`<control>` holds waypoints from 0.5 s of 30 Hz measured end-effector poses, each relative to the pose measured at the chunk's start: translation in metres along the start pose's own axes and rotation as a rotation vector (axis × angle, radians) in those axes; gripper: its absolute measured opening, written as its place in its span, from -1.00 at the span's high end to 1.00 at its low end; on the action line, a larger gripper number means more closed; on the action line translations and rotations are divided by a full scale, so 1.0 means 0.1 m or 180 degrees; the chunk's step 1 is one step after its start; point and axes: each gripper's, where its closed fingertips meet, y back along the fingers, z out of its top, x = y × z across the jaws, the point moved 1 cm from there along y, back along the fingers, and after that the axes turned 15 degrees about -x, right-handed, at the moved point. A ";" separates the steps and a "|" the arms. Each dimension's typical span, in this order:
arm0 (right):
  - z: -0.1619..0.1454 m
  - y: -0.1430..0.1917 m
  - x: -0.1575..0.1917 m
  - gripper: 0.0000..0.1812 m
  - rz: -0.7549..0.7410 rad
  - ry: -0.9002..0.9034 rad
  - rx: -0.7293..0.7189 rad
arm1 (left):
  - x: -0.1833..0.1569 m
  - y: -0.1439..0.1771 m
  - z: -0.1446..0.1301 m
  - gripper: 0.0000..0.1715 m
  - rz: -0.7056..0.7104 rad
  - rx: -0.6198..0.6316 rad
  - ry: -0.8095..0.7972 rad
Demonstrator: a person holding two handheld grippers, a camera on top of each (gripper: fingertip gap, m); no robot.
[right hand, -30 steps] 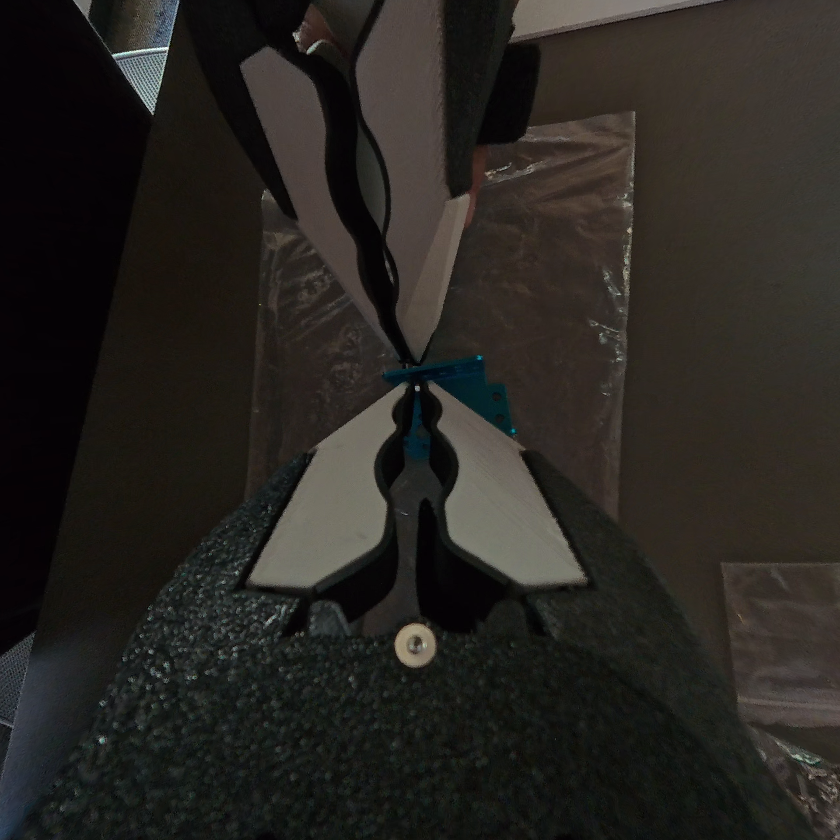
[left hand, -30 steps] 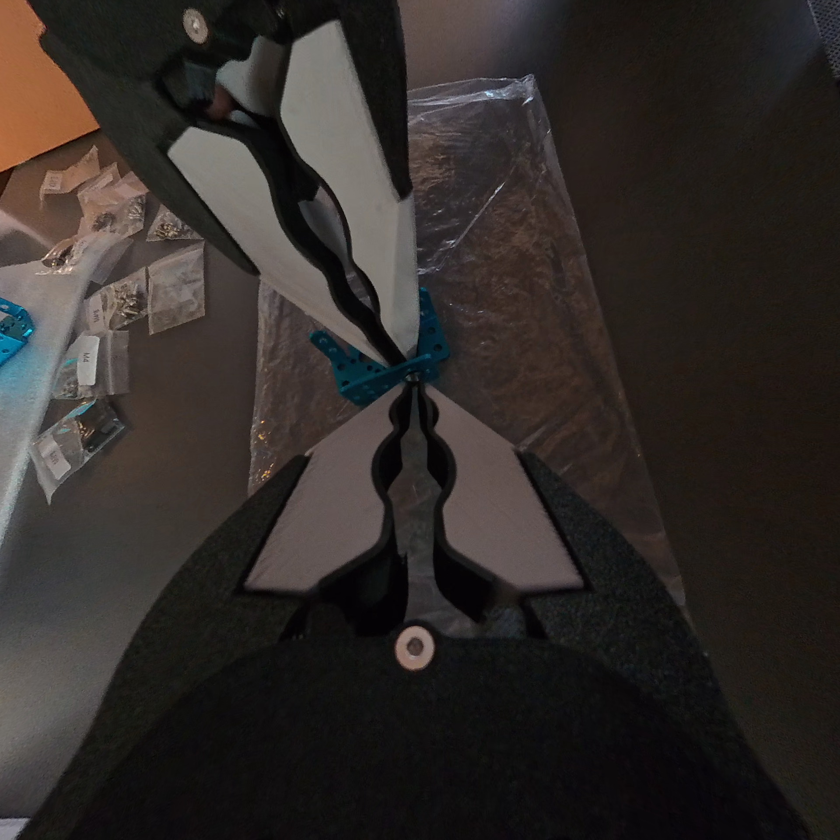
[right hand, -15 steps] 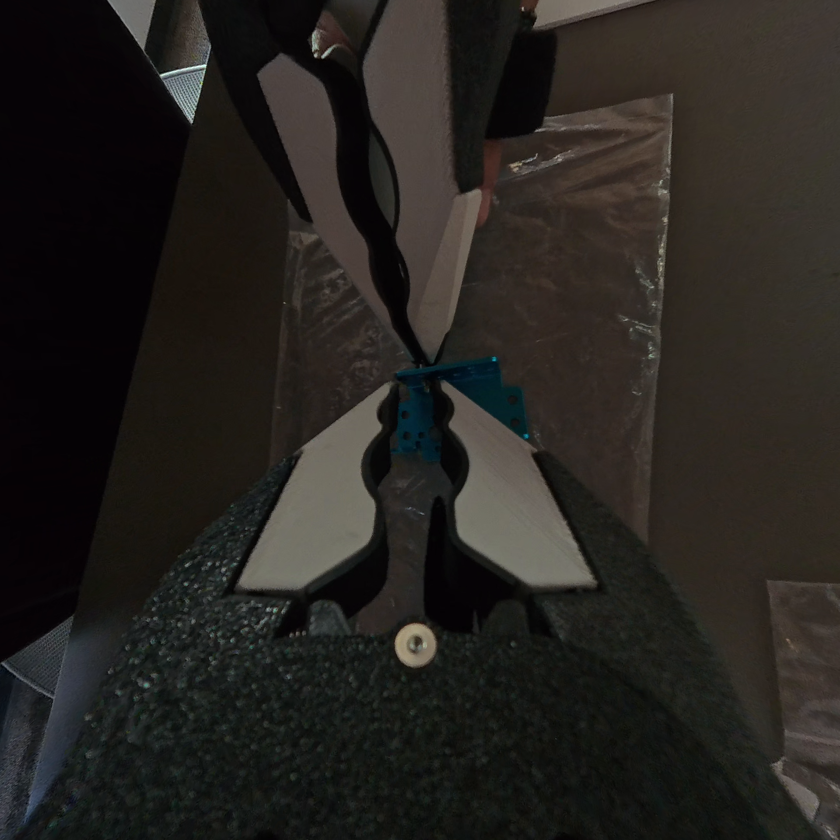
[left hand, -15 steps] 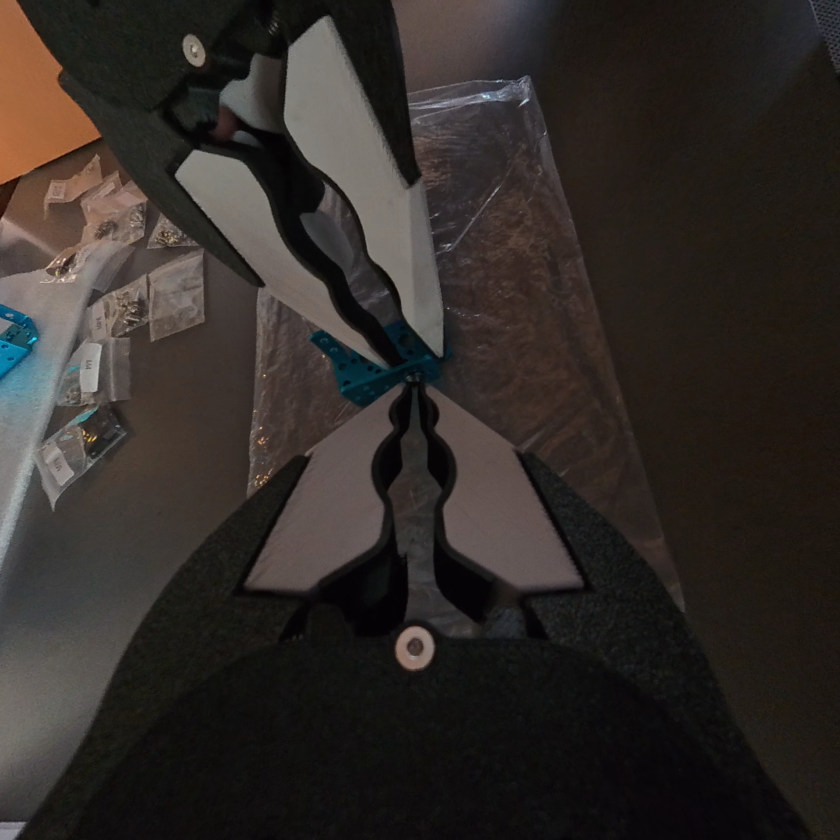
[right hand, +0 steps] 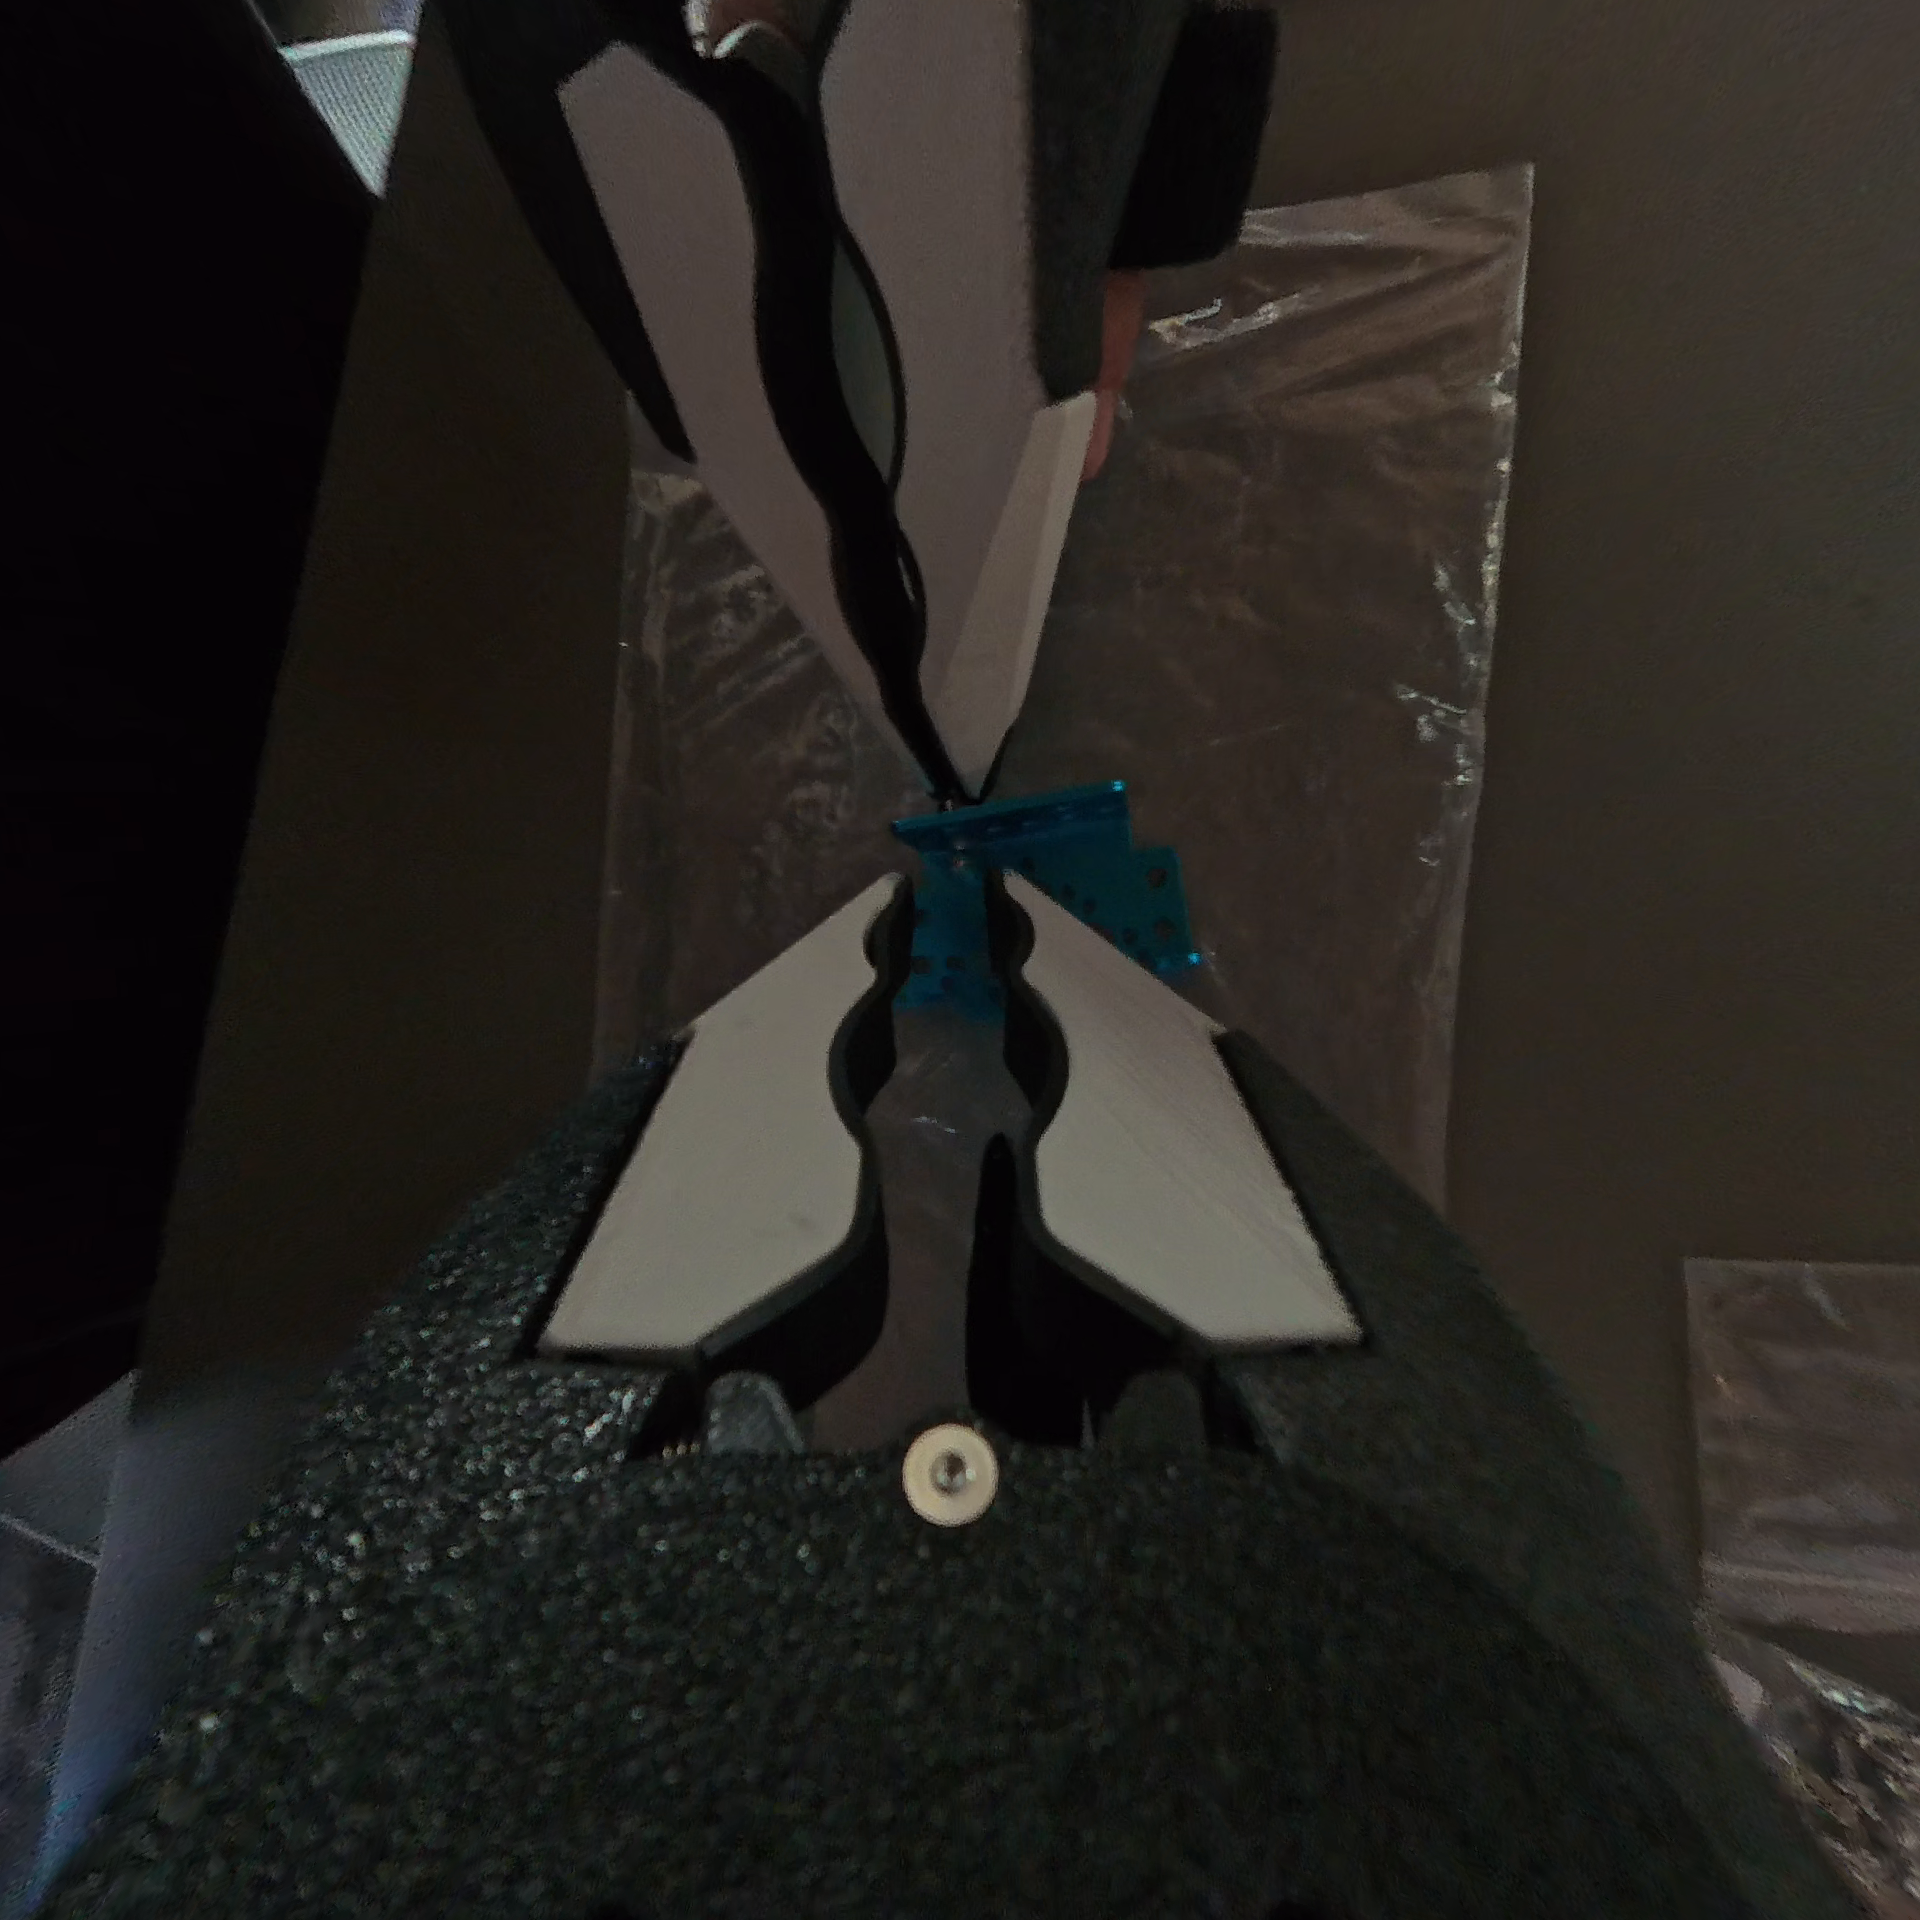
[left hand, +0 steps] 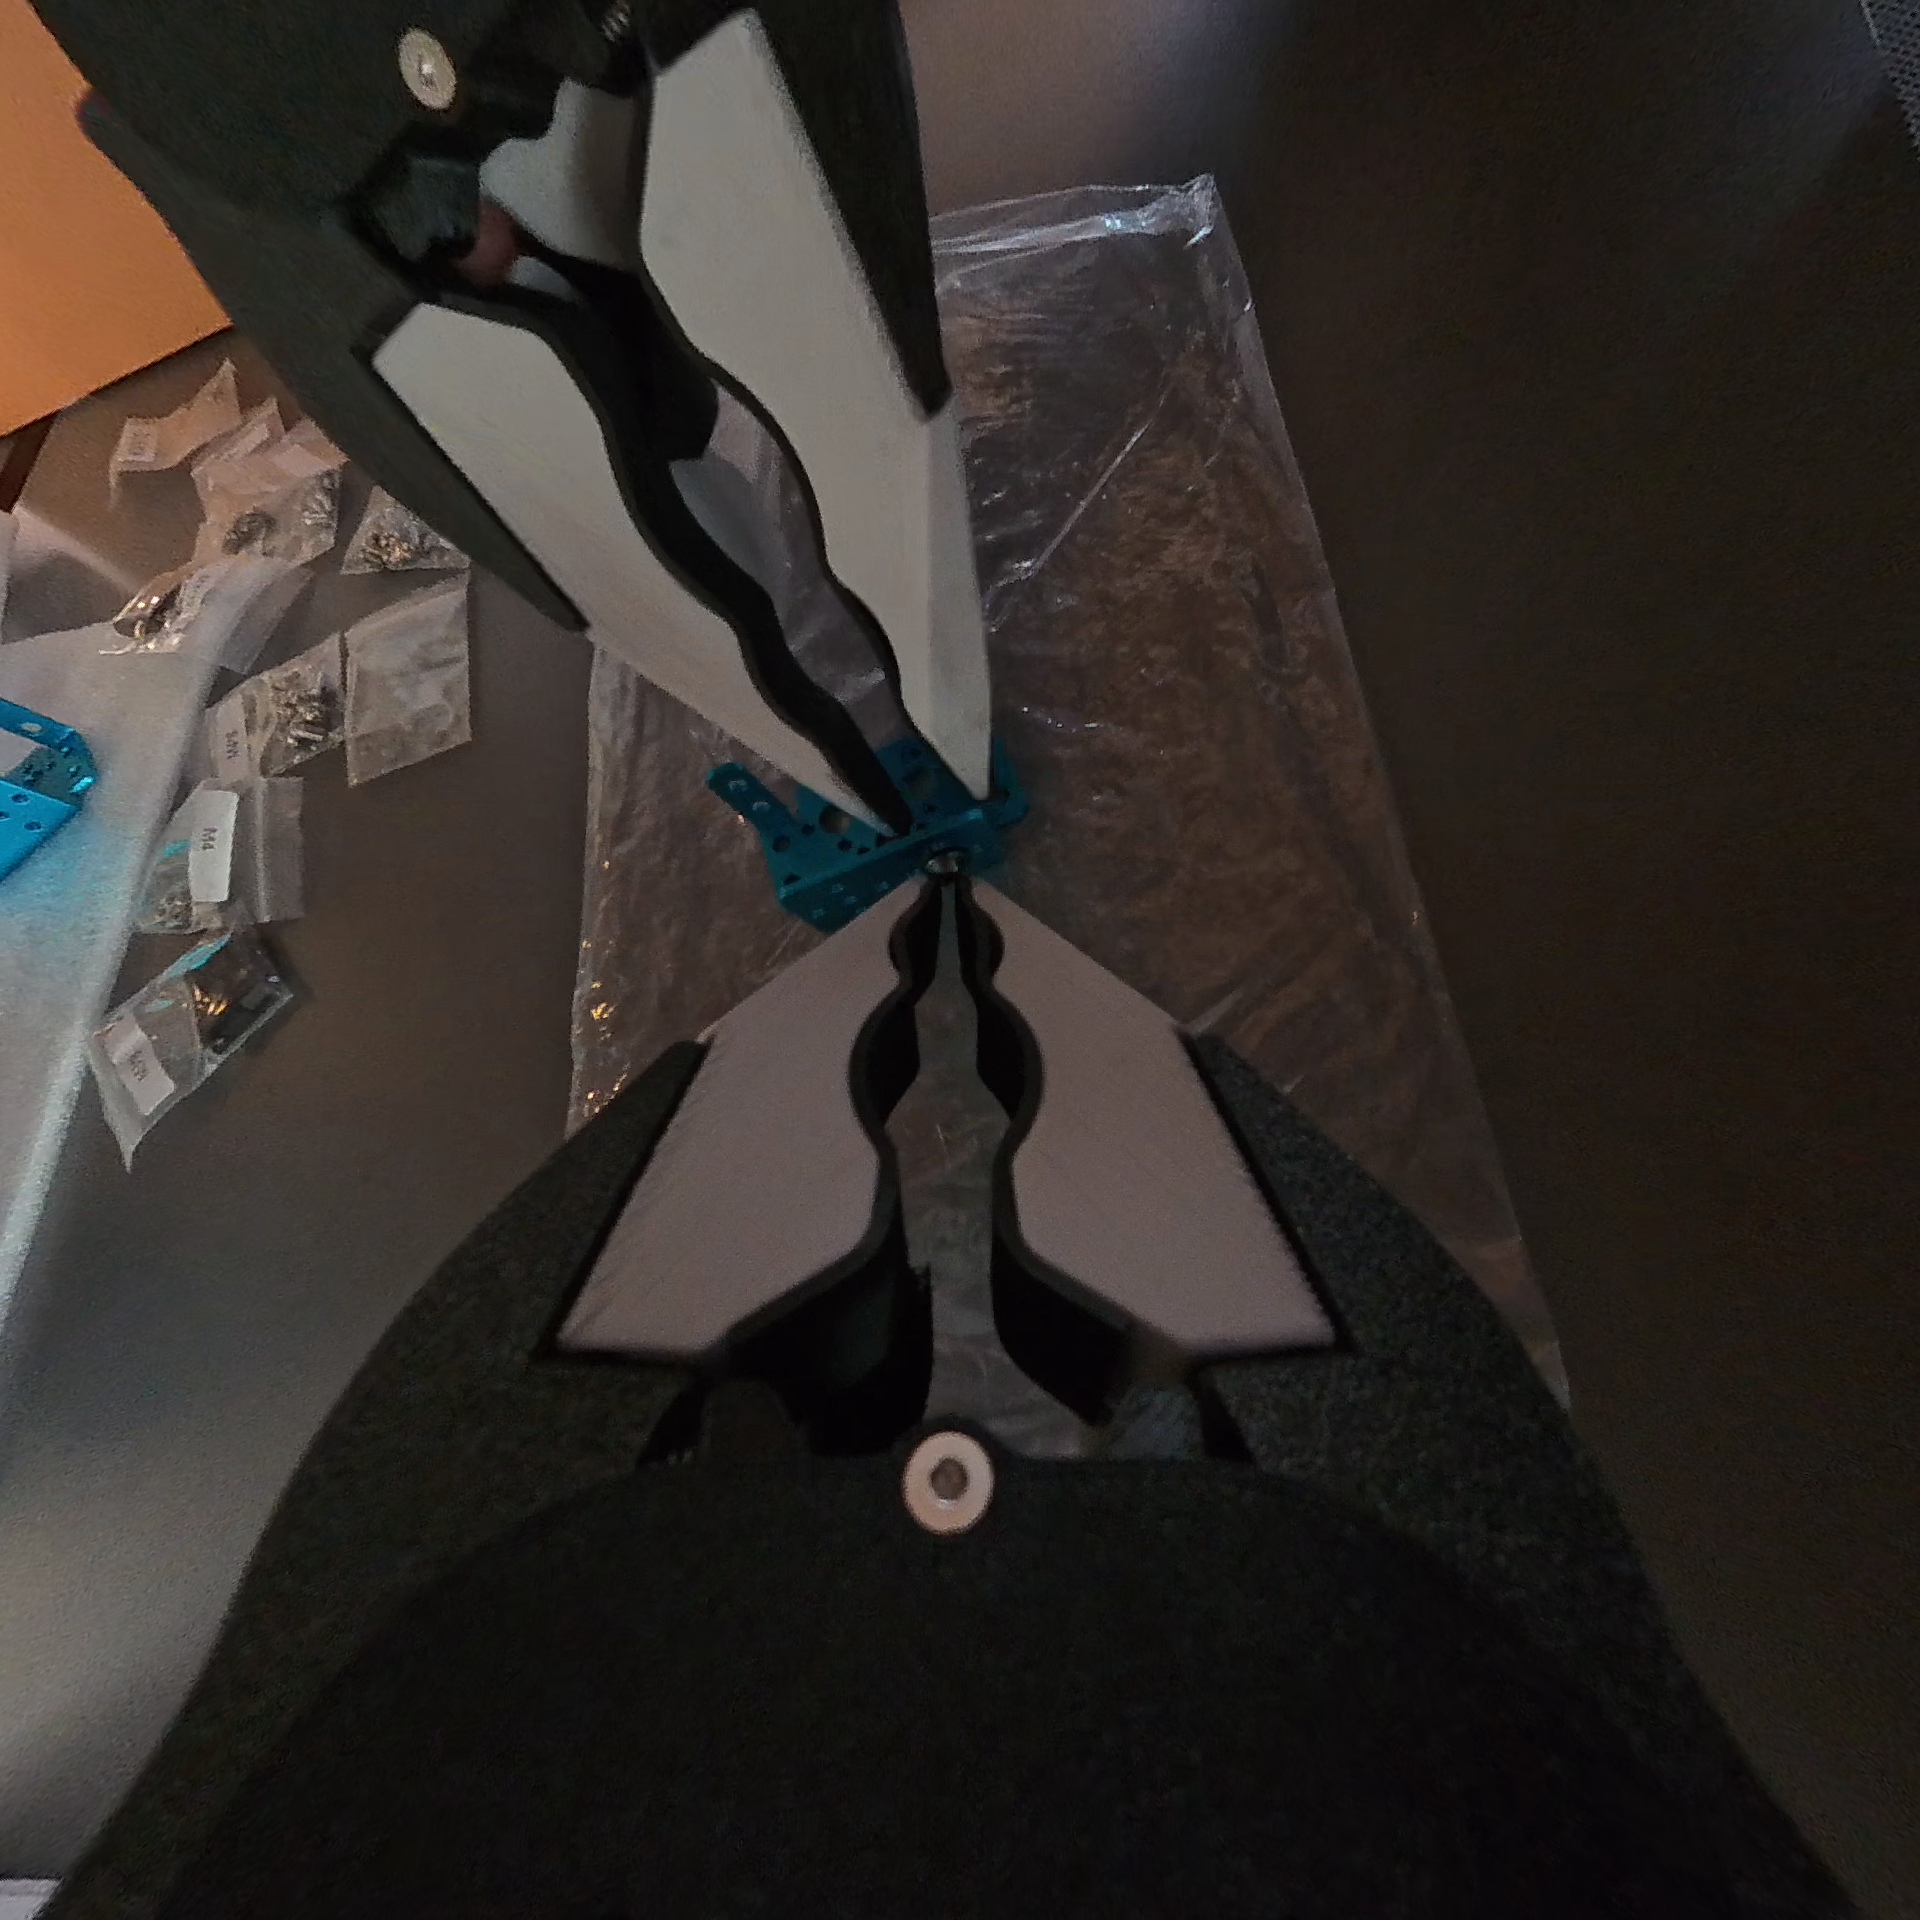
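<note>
A small blue metal bracket with holes (left hand: 831,868) is in the air over a clear plastic bag (left hand: 1195,727). My left gripper (left hand: 940,891) is shut on a small silver screw (left hand: 943,860), whose head is against the bracket's edge. My right gripper (right hand: 952,883) is closed on the bracket (right hand: 951,940). Its jaws stand about a plate's width apart, with the blue plate between the pads. In the left wrist view the right gripper (left hand: 930,808) comes down from the upper left. In the right wrist view the left gripper (right hand: 954,795) comes down from above onto the bracket's top flange.
Several small bags of hardware (left hand: 301,707) lie at the left, beside more blue parts (left hand: 31,800) on a white foam sheet (left hand: 62,987). A second plastic bag (right hand: 1808,1455) lies at the lower right. A dark block (right hand: 156,623) stands at the left of the dark table. Left and right tips are no more than a few centimetres apart.
My right gripper's jaws were tight together and now stand apart around the bracket's plate. The bracket has turned a little in the right wrist view. The left gripper stays shut on the screw.
</note>
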 end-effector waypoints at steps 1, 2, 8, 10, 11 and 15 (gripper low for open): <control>0.00 -0.01 -0.01 0.87 -0.0055 0.0062 0.0031 | 0.00 0.00 0.00 0.97 -0.0001 0.0005 -0.0003; 0.00 -0.02 0.01 0.87 -0.0045 0.0108 0.0047 | 0.00 0.00 0.00 0.97 0.0002 0.0006 -0.0007; -0.04 -0.06 -0.03 0.99 -0.0220 0.0294 0.0178 | -0.01 -0.01 0.00 0.97 0.0004 0.0016 -0.0023; -0.03 -0.08 -0.03 1.00 -0.0201 0.0316 0.0152 | -0.01 -0.01 0.00 0.97 0.0005 0.0014 -0.0026; -0.03 -0.08 -0.03 1.00 -0.0197 0.0327 0.0142 | -0.01 -0.01 0.00 0.97 0.0004 0.0013 -0.0027; -0.06 -0.05 -0.02 1.00 -0.0144 0.0238 0.0175 | -0.01 -0.01 0.00 0.97 0.0001 0.0016 -0.0032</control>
